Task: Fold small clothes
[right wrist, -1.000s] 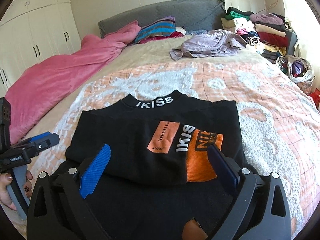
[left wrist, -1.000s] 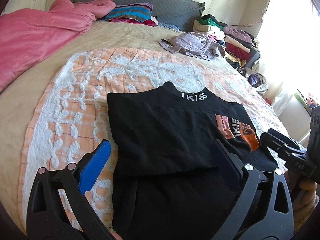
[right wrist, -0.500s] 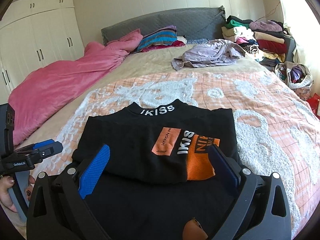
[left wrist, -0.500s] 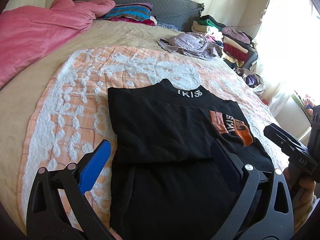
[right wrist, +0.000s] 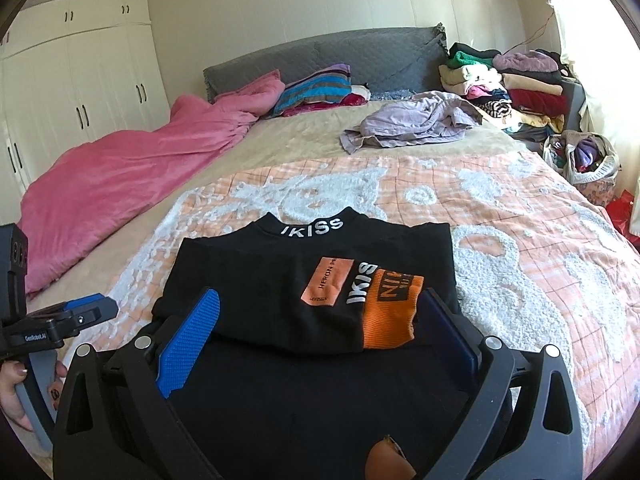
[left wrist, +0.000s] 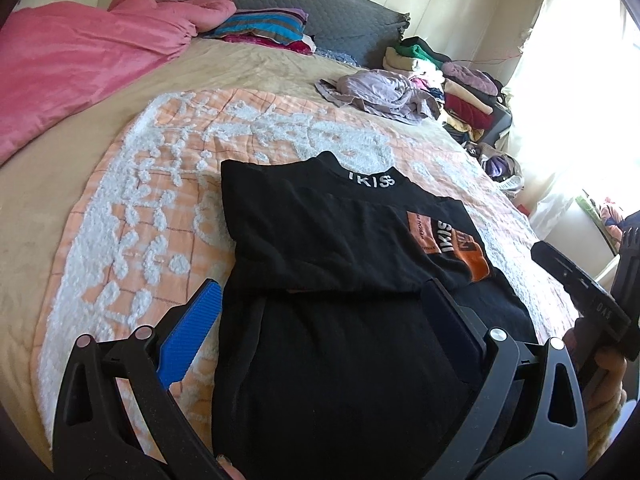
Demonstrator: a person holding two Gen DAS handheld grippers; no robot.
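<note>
So the black shirt [right wrist: 280,300] is lying flat on the orange-and-white blanket [right wrist: 520,248] at the near end of the bed [right wrist: 304,136], sleeves folded in, collar at the far side. Left tongs [left wrist: 320,308] and right tongs [right wrist: 320,312] both spread wide above its near half, nothing gripped.

- Shirt [right wrist: 312,280] lies on the blanket [right wrist: 520,240], on the bed [right wrist: 312,136].
- Crumpled garment [right wrist: 412,124] lies behind it.
- Duvet [right wrist: 120,176] lies left.
- Clothes stack [right wrist: 516,84] sits far right.
</note>
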